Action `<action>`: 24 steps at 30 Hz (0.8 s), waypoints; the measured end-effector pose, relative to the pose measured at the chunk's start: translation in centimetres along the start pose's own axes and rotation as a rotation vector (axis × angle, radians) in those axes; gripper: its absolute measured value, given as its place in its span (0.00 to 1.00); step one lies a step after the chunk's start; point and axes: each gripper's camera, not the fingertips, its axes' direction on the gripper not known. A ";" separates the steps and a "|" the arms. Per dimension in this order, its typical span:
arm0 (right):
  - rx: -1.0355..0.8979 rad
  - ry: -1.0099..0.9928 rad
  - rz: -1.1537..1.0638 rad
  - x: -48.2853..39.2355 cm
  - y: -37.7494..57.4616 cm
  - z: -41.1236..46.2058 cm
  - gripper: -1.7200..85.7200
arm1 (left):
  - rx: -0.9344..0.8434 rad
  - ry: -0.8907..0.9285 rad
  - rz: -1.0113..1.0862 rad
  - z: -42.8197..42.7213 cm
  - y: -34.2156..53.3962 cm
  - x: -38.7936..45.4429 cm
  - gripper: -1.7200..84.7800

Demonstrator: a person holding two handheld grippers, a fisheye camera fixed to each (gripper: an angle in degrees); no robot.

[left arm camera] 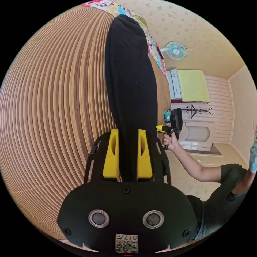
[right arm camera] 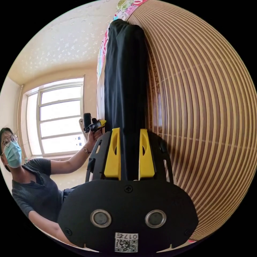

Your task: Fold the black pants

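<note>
The black pants (left arm camera: 131, 80) lie stretched long over a striped bamboo mat (left arm camera: 53, 107), running away from the camera. My left gripper (left arm camera: 128, 131) has its yellow jaws shut on the near edge of the cloth. In the right gripper view the same black pants (right arm camera: 125, 75) run up between the yellow jaws of my right gripper (right arm camera: 129, 130), which is shut on them. Each view catches the other gripper at the cloth's edge, held in a hand: the right gripper (left arm camera: 163, 129) and the left gripper (right arm camera: 97, 124).
The striped mat (right arm camera: 203, 120) spreads wide beside the pants. A colourful quilt (left arm camera: 117, 9) lies at the far end. A wall fan (left arm camera: 175, 50), a coat rack (left arm camera: 196, 110) and a window (right arm camera: 59, 120) stand behind. The person (right arm camera: 32, 184) is beside the mat's edge.
</note>
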 end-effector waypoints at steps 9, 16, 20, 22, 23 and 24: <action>0.202 -0.261 -0.100 -4.8 8.1 -3.5 0.05 | 0.049 0.328 0.038 -5.6 5.3 2.1 0.06; 0.242 -0.380 -0.287 -14.8 18.4 -7.6 0.04 | 0.095 0.596 0.186 -13.9 15.8 12.3 0.05; 0.234 -0.398 -0.524 -23.1 23.5 -10.6 0.04 | 0.137 0.652 0.357 -20.4 19.8 21.3 0.05; 0.244 -0.404 -0.633 -26.7 25.0 -12.0 0.04 | 0.150 0.658 0.455 -23.3 20.7 25.5 0.05; 0.263 -0.432 -0.714 -29.0 25.7 -13.0 0.04 | 0.166 0.670 0.532 -25.2 21.1 28.2 0.06; 0.282 -0.456 -0.798 -31.2 26.3 -13.9 0.04 | 0.174 0.682 0.573 -26.1 21.3 29.5 0.06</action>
